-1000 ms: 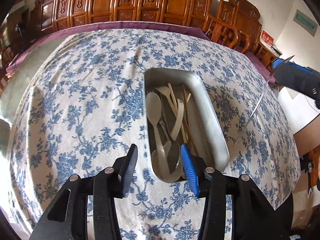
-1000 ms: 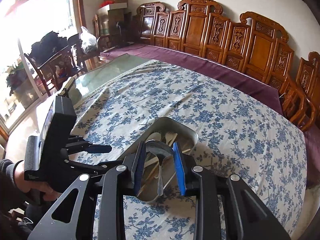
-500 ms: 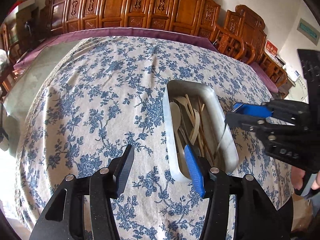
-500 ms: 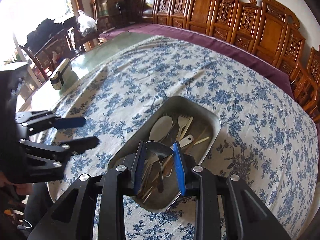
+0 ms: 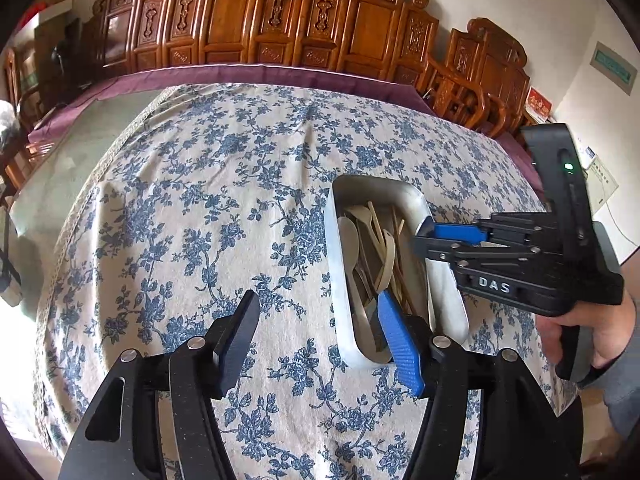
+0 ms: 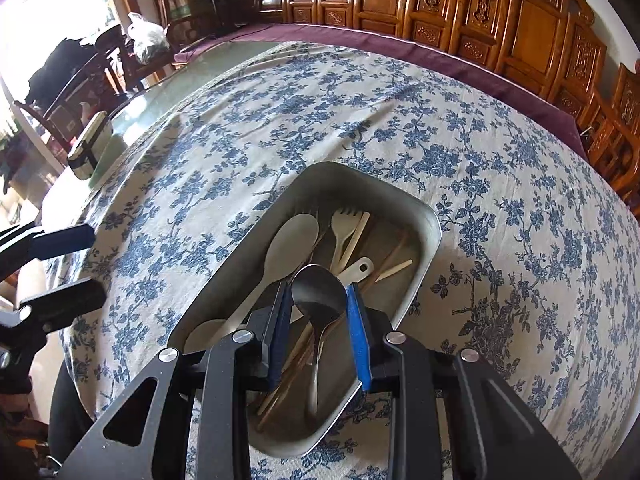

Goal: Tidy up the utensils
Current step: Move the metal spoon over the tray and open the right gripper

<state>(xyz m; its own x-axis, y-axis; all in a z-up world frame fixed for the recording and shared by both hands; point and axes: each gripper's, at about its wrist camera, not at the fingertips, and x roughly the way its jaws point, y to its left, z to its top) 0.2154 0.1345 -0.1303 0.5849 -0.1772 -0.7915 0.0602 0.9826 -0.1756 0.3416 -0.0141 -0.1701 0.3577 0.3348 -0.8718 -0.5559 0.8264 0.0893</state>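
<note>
A metal tray (image 6: 424,224) sits on the blue-flowered tablecloth and holds several pale spoons, a fork and chopsticks. My right gripper (image 6: 318,302) is shut on a dark metal spoon (image 6: 320,300), bowl between the pads, handle hanging down over the tray. In the left wrist view the tray (image 5: 334,240) lies right of centre, with the right gripper (image 5: 428,236) reaching over its right rim. My left gripper (image 5: 316,312) is open and empty, just above the cloth at the tray's near left corner.
The flowered tablecloth (image 5: 200,220) covers a large table with a purple cloth and glass top beyond it. Carved wooden chairs (image 5: 280,32) line the far side. A small box (image 6: 90,148) stands on the glass at the left edge.
My right gripper has moved down and forward over the tray with the spoon still in it. My left gripper has drifted left, away from the tray.
</note>
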